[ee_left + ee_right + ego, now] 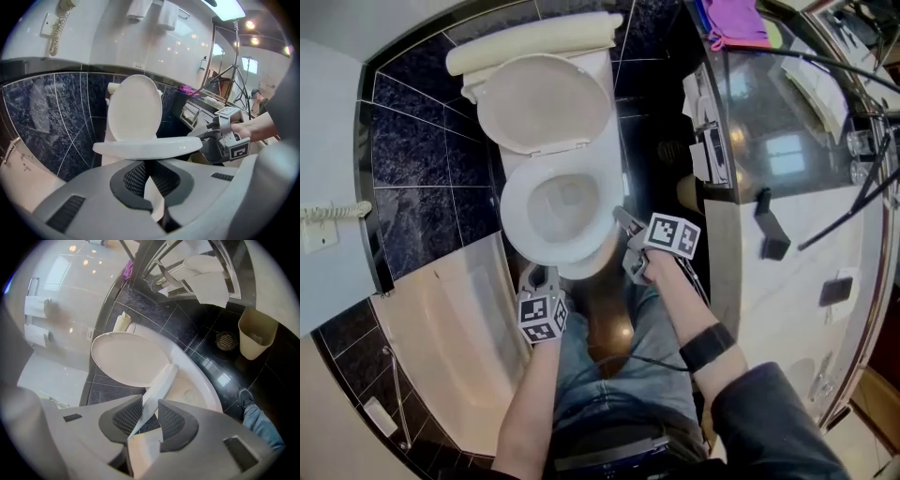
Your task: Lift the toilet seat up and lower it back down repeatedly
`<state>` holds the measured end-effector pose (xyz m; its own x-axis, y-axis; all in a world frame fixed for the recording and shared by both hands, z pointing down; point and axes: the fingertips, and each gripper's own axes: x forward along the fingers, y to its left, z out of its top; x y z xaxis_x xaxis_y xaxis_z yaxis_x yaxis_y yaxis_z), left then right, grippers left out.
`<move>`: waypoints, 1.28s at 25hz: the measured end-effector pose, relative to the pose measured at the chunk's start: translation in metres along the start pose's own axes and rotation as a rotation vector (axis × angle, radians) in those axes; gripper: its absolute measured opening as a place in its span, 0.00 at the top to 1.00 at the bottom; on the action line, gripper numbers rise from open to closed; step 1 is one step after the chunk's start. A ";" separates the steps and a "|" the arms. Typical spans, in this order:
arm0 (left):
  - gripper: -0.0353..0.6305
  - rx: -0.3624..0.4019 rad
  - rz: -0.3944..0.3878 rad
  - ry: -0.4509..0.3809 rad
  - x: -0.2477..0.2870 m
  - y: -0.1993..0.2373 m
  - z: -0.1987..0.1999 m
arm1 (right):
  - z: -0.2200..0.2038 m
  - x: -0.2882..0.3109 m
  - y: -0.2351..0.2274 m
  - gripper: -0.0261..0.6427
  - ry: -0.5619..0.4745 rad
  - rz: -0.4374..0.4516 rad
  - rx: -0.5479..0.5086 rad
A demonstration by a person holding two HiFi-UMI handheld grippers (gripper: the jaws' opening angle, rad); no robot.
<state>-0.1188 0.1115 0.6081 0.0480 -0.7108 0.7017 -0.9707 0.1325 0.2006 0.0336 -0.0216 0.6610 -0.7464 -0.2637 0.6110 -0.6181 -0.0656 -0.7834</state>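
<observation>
Right gripper, low centre of its own view: jaws clamped on the edge of the toilet seat, which is tilted partway up off the bowl. Left gripper is just in front of the bowl, jaws narrow, gripping nothing. Lid stands open at the back, upper middle. Looks like the lift step. Next move calls for swinging the seat up toward the lid without letting the edge slip.
</observation>
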 end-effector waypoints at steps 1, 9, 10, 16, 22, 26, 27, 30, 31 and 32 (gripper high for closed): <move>0.95 0.000 0.001 -0.009 0.001 0.000 0.008 | 0.005 -0.001 0.005 0.77 -0.002 0.002 -0.008; 0.95 0.014 0.013 -0.078 0.011 0.006 0.076 | 0.034 -0.033 0.058 0.89 -0.023 0.036 -0.173; 0.95 0.020 0.018 -0.086 0.014 0.007 0.086 | 0.037 -0.037 0.062 0.91 -0.032 0.032 -0.192; 0.95 0.089 0.044 -0.120 0.033 0.013 0.145 | 0.043 -0.056 0.083 0.94 -0.017 -0.003 -0.389; 0.95 0.116 0.085 -0.185 0.060 0.025 0.204 | 0.057 -0.062 0.109 0.94 -0.020 0.001 -0.605; 0.95 0.153 0.107 -0.200 0.082 0.032 0.238 | 0.075 -0.064 0.119 0.94 -0.034 -0.023 -0.727; 0.95 0.163 0.112 -0.198 0.087 0.034 0.244 | 0.077 -0.067 0.123 0.94 -0.032 -0.024 -0.743; 0.95 0.175 0.131 -0.199 0.101 0.040 0.262 | 0.084 -0.073 0.133 0.94 -0.028 -0.015 -0.799; 0.95 0.175 0.139 -0.201 0.106 0.042 0.269 | 0.087 -0.073 0.135 0.94 -0.025 -0.015 -0.822; 0.95 0.175 0.146 -0.202 0.111 0.044 0.274 | 0.091 -0.074 0.136 0.94 -0.023 -0.017 -0.841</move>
<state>-0.2208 -0.1512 0.5073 -0.1255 -0.8181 0.5612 -0.9906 0.1346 -0.0254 0.0271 -0.0983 0.4993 -0.7360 -0.2889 0.6123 -0.6134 0.6672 -0.4226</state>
